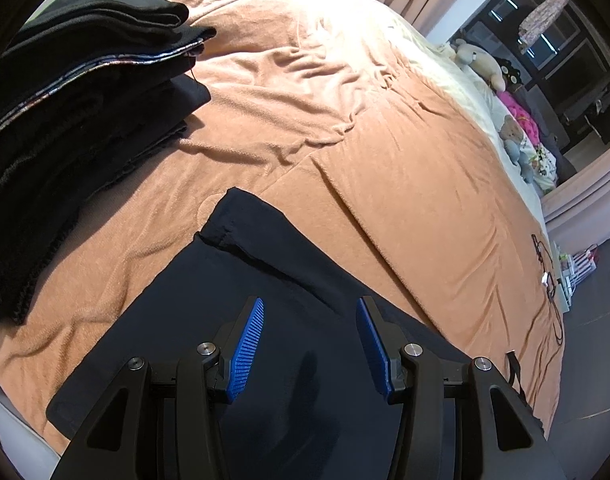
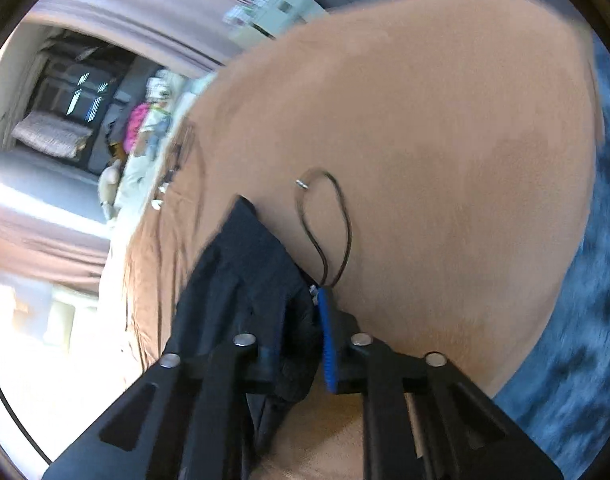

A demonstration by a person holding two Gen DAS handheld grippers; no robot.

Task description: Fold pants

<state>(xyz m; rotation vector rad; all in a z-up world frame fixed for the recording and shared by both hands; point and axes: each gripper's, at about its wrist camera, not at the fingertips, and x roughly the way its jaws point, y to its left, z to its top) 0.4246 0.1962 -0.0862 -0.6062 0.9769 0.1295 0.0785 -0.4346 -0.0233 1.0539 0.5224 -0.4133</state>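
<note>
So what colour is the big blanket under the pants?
The blanket is peachy orange-brown, clearest in the left wrist view.

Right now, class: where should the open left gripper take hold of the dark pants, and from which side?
Probably the far corner of the pants, where a folded hem edge lies raised on the blanket. The left gripper hovers open over flat cloth; come forward and down, one finger under that edge.

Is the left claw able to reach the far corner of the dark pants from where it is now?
Probably yes. The left claw is open above the pants, and nothing lies between it and the far corner. The folded black pile sits off to the side.
</note>
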